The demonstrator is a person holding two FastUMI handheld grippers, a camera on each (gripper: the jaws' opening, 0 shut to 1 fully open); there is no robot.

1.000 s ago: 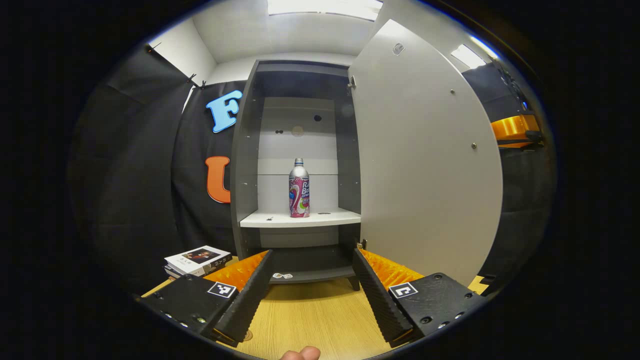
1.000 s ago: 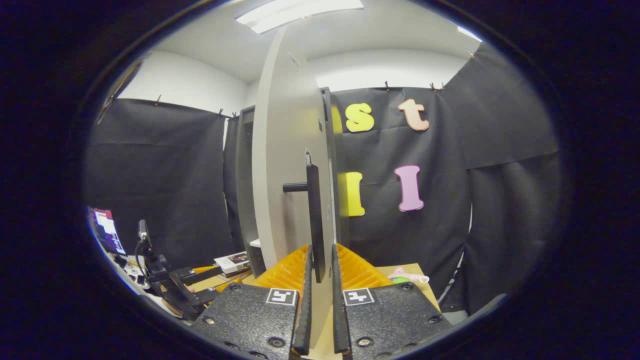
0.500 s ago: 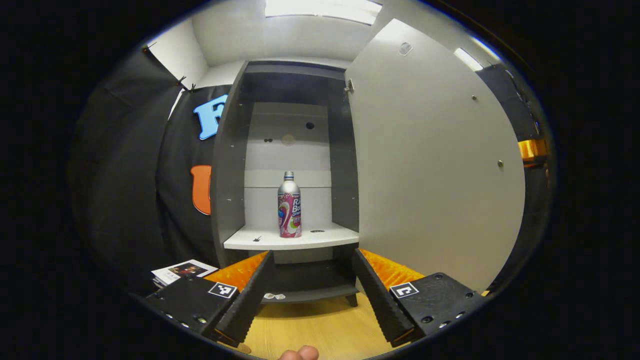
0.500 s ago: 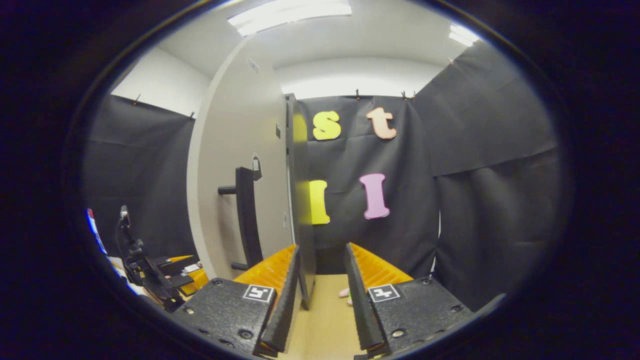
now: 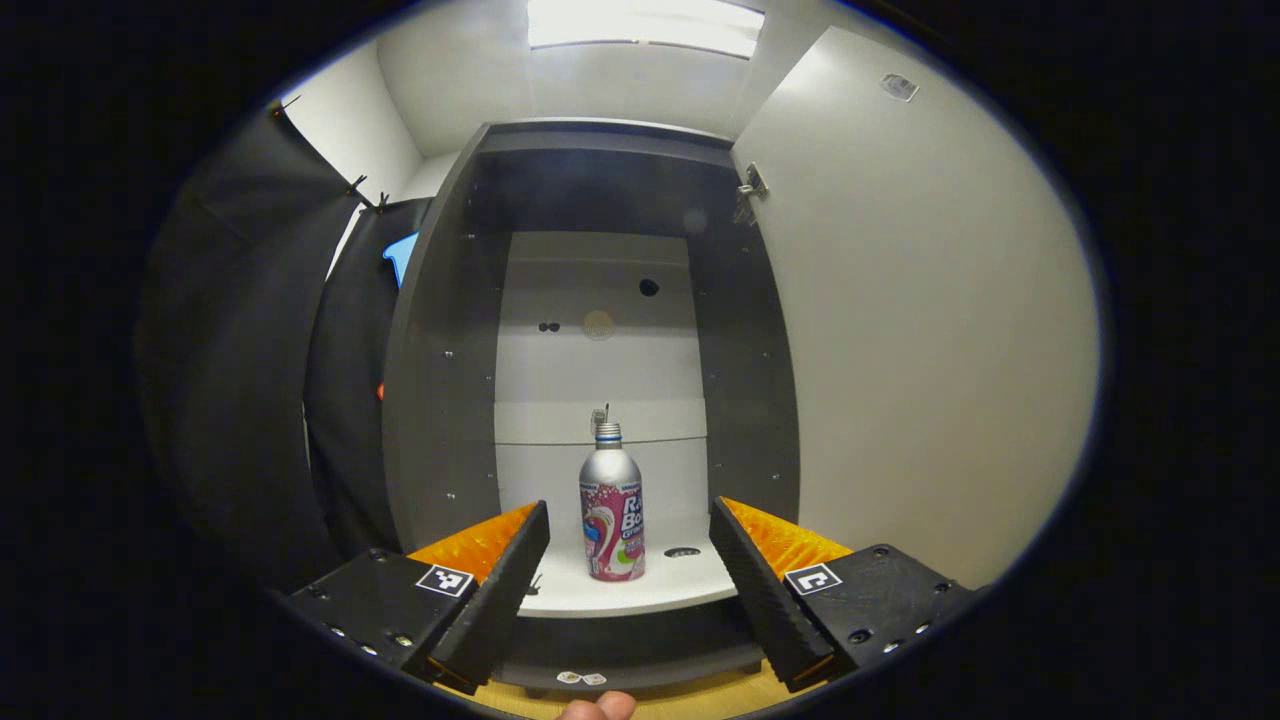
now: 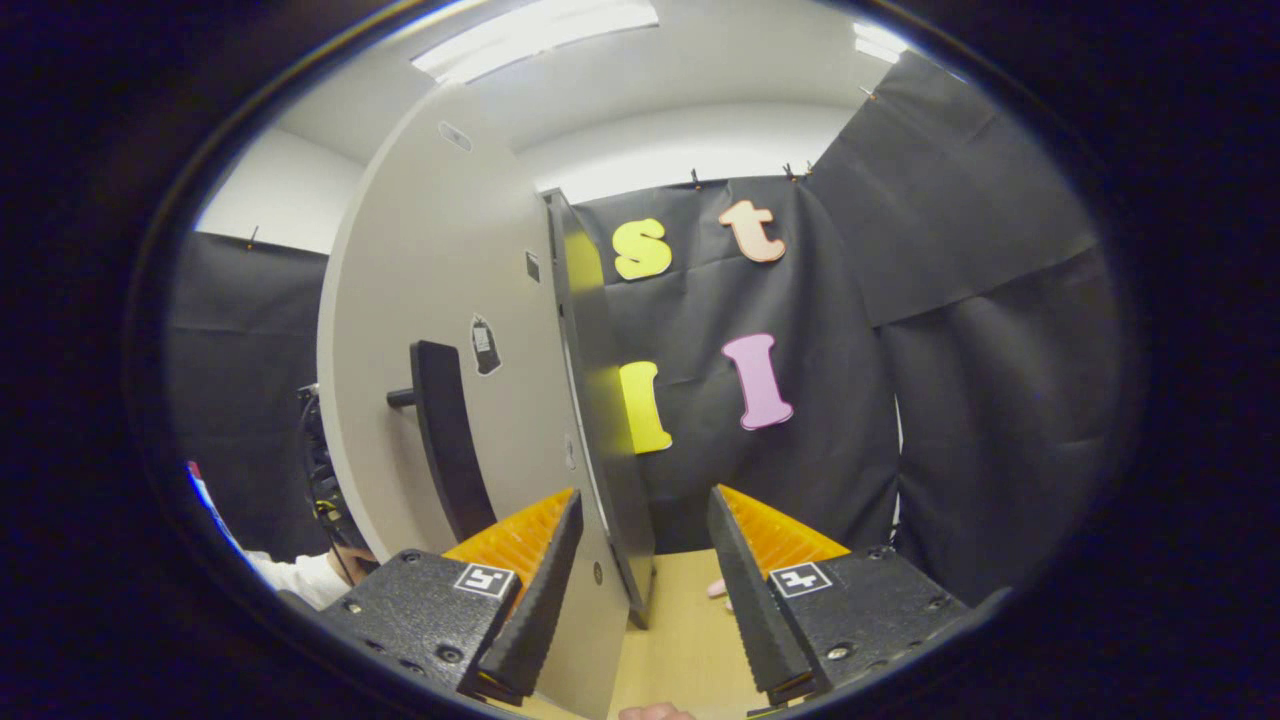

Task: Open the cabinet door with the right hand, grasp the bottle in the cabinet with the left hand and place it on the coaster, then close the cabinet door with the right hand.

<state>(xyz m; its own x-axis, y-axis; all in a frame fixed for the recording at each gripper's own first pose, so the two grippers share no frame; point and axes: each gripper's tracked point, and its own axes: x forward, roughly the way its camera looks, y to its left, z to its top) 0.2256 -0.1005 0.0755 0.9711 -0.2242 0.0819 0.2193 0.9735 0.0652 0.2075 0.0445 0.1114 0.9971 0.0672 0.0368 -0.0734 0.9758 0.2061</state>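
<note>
Recording booth set up indoors, not a lived-in home. Evidence: black cloth hung by clips as walls, white room wall and ceiling light panel above, a lone grey cabinet standing on a wooden tabletop.

We see bright ceiling panel glare at top centre; cabinet upper interior shadowed; strong fisheye bending at edges; both views sharp.
</note>
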